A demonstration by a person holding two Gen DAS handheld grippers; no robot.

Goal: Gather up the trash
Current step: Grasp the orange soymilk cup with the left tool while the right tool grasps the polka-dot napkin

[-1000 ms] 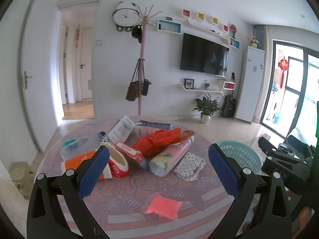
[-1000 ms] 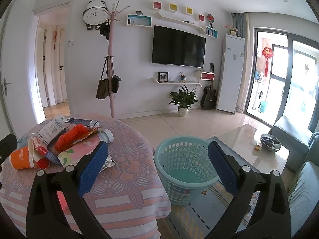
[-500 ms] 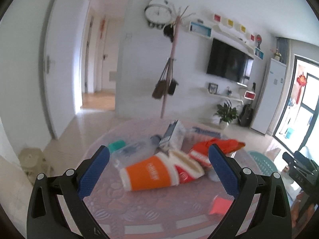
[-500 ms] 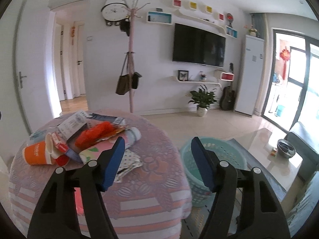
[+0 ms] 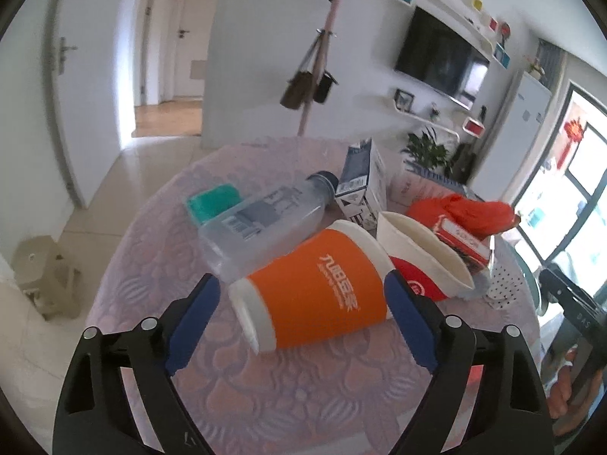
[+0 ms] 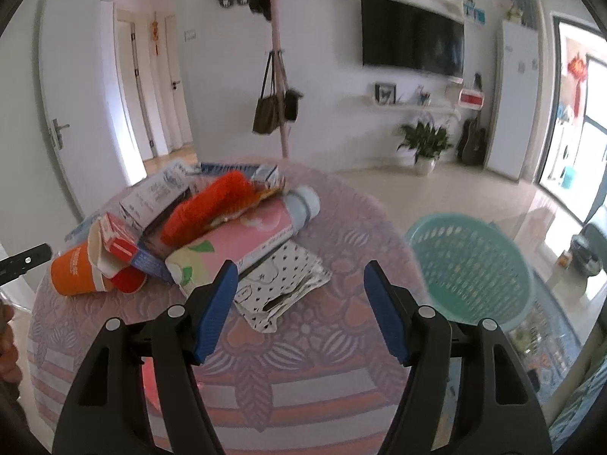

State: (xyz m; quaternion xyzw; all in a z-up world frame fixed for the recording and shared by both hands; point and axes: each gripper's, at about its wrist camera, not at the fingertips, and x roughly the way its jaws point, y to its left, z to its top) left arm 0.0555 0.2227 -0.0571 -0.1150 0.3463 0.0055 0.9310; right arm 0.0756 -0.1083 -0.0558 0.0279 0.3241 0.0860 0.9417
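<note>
Since a second ago, left hand-held gripper (image 5: pixel 299 299) has swung to straddle the orange cup (image 5: pixel 315 295) lying mid-frame on the bench (image 5: pixel 159 265), jaws apart, lined up to pinch; right hand-held gripper (image 6: pixel 299 299) hangs apart, empty.

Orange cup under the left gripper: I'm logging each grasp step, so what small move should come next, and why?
Probably ease the left gripper a little further forward, then close. Its jaws stand open on either side of the orange cup, which lies on its side on the table, but the blue pads reach only the near part of the cup. The teal basket waits beside the table.
</note>
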